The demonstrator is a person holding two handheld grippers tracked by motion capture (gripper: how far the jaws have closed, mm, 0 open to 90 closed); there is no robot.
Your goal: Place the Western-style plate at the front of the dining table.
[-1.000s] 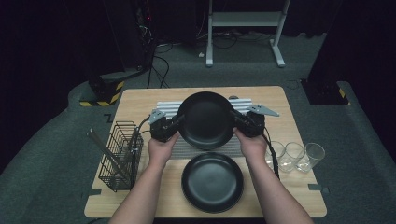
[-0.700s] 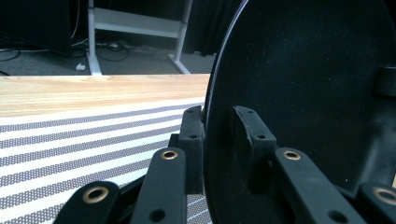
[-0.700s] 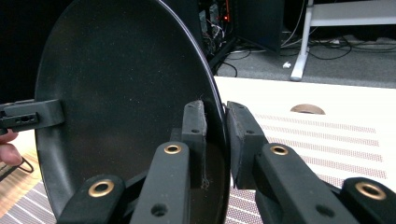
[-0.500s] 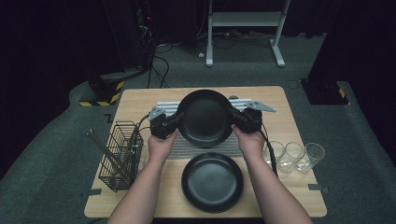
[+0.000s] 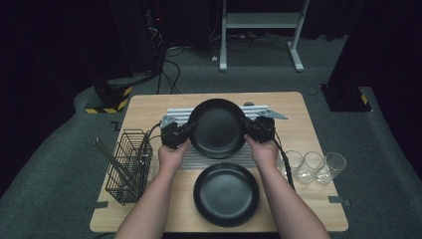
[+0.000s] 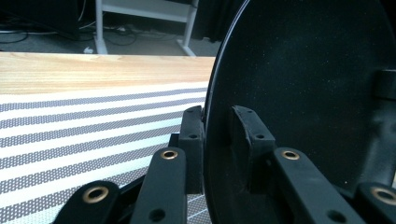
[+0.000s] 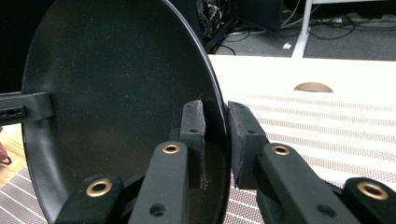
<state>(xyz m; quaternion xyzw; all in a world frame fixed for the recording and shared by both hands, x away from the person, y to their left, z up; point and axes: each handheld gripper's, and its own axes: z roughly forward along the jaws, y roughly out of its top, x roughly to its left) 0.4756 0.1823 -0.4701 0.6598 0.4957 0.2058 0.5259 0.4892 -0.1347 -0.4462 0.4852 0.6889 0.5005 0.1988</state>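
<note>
Black plate held above striped mat, bench centre. Left tongs and right tongs clamp opposite rims. Likely stiff, smooth, breakable; rim grip suits.

Matt black speckled plate, pale wood table, woven striped mat, wire basket

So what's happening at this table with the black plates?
A person holds a pair of tongs in each hand and grips one black plate by opposite edges: the left tongs on its left rim, the right tongs on its right. The plate is lifted above a striped mat. A second black plate lies on the table nearer the person, with a wire basket to the left and three glasses to the right.
</note>
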